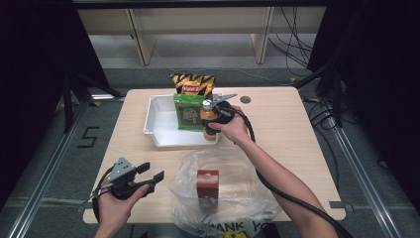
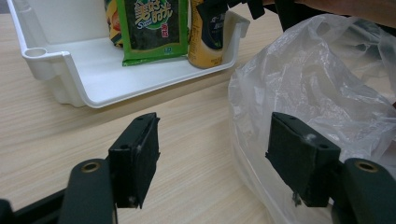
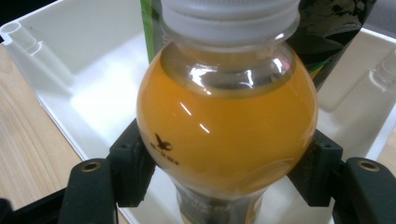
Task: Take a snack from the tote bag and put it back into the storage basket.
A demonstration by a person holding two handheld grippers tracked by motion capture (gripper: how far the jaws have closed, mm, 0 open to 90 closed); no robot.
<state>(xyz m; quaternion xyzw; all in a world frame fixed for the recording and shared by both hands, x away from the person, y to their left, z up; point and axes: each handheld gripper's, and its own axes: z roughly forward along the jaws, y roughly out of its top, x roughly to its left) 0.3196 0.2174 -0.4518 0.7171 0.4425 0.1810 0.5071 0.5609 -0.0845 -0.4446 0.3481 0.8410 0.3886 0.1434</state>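
Right gripper (image 1: 214, 115): jaws clamped on the shoulder of the clear plastic bottle of orange drink with white cap (image 3: 226, 126). Bottle upright at the near right corner of the white plastic tray (image 1: 158, 130), which sits toward the desk's (image 1: 287, 144) far edge. Green snack packet (image 1: 187, 112) and yellow-black chip bag (image 1: 192, 83) stand in the tray just beside the bottle. Left gripper (image 1: 151, 173): jaws open, nothing between them, near the desk's near left corner. Clear plastic bag (image 1: 233, 198) with brown carton (image 1: 207, 185) at the near edge.
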